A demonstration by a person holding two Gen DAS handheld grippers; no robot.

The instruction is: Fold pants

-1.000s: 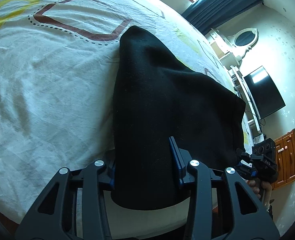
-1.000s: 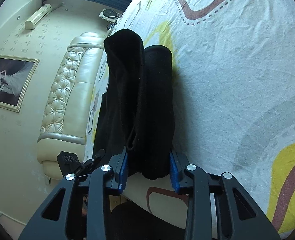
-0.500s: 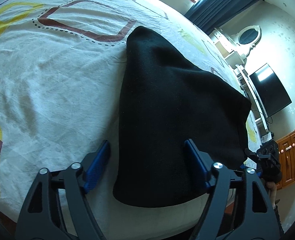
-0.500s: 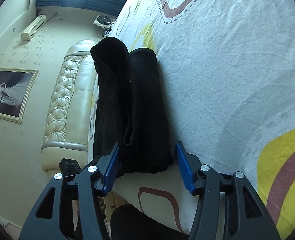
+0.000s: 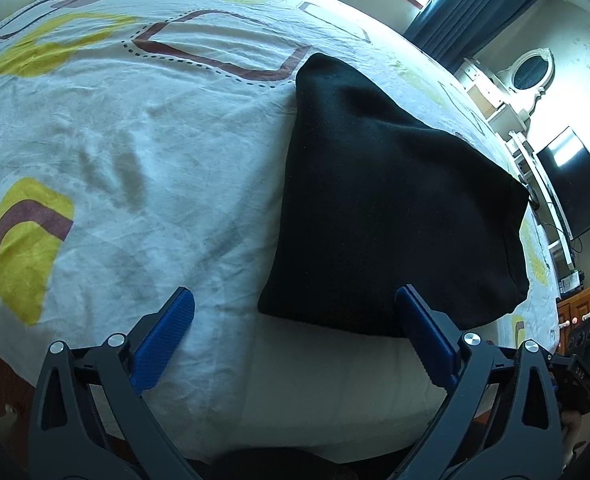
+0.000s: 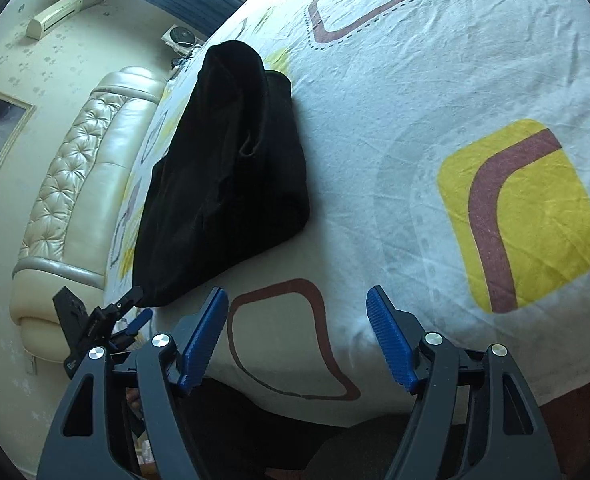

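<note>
The black pants (image 5: 391, 200) lie folded into a compact bundle on the bed near its front edge; they also show in the right wrist view (image 6: 231, 176), to the left. My left gripper (image 5: 295, 320) is open and empty, drawn back just off the bundle's near edge. My right gripper (image 6: 297, 320) is open and empty, over the sheet to the right of the bundle. The left gripper also shows in the right wrist view (image 6: 107, 324), by the bundle's near corner.
The bed sheet (image 5: 115, 140) is white with yellow and brown shapes. A padded cream headboard (image 6: 71, 184) stands at the left. A television (image 5: 575, 184) and wooden cabinet (image 5: 587, 312) stand beyond the bed at right. The bed's edge runs just below the grippers.
Both grippers opened, let go of the pants and pulled back. The bundle now rests on the bed. The right gripper has shifted to the right of it.
</note>
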